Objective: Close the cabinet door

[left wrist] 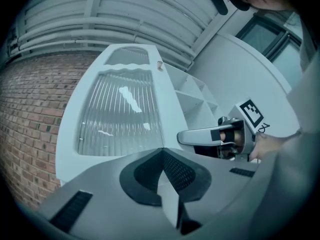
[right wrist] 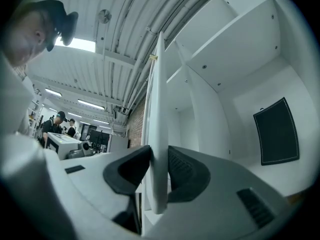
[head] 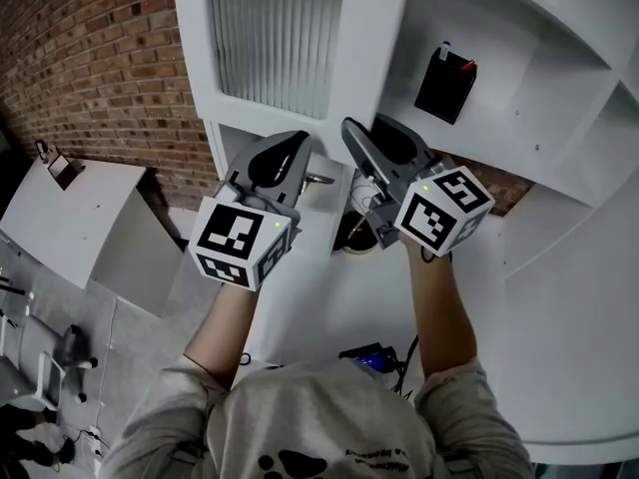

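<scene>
The cabinet door [head: 371,58] stands swung well out from the cabinet [head: 559,98], so the closing is not yet done. The right gripper [right wrist: 158,166] pinches the door's free edge. The left gripper [left wrist: 163,159], its pads together and empty, hangs beside the door, perhaps touching it

A red brick wall [head: 95,58] runs along the left, beside a white table [head: 85,218] on grey floor [head: 130,342]. Overhead, strip lights [right wrist: 76,44] glow under a ribbed ceiling [left wrist: 115,14] (pipes [right wrist: 150,34] run along it).
</scene>
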Available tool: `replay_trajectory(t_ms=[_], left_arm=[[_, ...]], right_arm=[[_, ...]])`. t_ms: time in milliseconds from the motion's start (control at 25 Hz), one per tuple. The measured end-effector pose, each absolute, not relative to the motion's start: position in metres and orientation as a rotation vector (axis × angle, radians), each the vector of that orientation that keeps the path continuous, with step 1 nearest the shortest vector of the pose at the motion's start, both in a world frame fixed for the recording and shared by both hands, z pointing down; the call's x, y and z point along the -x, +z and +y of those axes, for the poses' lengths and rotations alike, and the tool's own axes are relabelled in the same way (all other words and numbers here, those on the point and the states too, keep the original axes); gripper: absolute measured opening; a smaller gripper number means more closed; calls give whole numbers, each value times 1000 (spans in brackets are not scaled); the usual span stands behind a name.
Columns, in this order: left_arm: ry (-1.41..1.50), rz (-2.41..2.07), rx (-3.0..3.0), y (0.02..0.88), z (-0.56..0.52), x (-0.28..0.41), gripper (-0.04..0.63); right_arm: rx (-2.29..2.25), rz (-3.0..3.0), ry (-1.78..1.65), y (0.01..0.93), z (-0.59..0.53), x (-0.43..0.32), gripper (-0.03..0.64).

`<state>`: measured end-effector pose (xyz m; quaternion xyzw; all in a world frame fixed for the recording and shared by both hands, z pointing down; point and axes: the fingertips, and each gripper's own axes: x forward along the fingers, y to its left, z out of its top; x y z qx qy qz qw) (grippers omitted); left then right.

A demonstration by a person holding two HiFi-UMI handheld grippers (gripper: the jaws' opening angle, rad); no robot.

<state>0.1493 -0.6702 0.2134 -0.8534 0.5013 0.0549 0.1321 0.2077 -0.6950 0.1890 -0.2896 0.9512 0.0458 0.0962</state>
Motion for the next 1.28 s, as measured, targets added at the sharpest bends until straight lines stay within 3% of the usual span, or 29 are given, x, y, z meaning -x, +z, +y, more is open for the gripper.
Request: replay_trajectory(t_ms=[1280], left_arm=[[154,1367,2563,220,-731,-171,8]], right_arm=[[839,2848,120,189,-746,-216,129]])
